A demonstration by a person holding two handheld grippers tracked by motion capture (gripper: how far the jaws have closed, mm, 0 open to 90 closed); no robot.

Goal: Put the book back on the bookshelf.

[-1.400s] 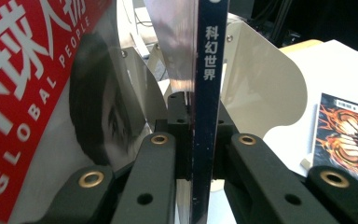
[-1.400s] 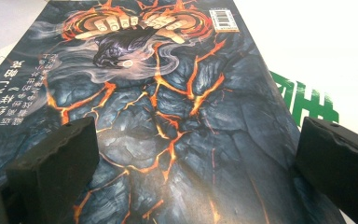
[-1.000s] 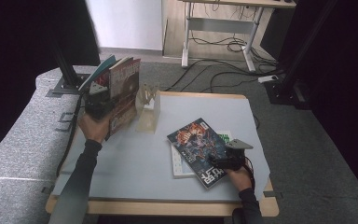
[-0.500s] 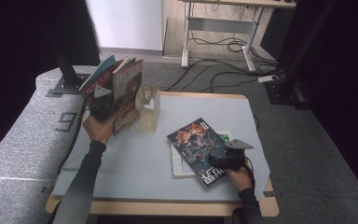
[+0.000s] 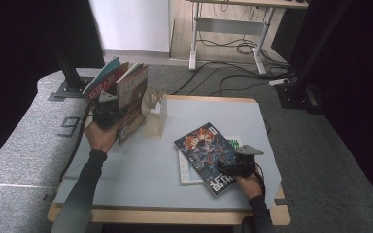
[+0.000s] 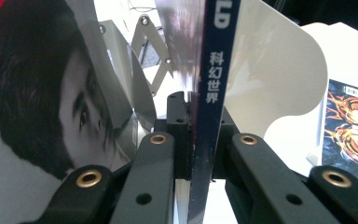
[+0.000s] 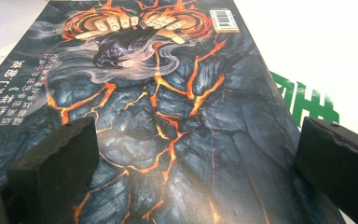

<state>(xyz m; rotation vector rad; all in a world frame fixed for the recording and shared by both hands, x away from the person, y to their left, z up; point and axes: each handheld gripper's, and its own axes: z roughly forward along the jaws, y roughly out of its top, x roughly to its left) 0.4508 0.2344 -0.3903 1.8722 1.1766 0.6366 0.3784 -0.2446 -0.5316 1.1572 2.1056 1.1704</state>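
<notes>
Magazine (image 6: 209, 93), thin with a glossy blue spine, stands upright clamped between our left gripper's (image 6: 200, 140) black jaws, beside the white metal rack (image 5: 154, 109). Our right gripper (image 7: 200, 154), jaws apart, rests over a lava-patterned magazine (image 7: 168, 116) lying flat on the grey table (image 5: 141, 170).

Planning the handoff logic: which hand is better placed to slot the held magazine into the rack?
Left. The left tongs are shut on the upright magazine right beside the rack. The right tongs sit open over the dark magazine lying flat at the near right.
</notes>
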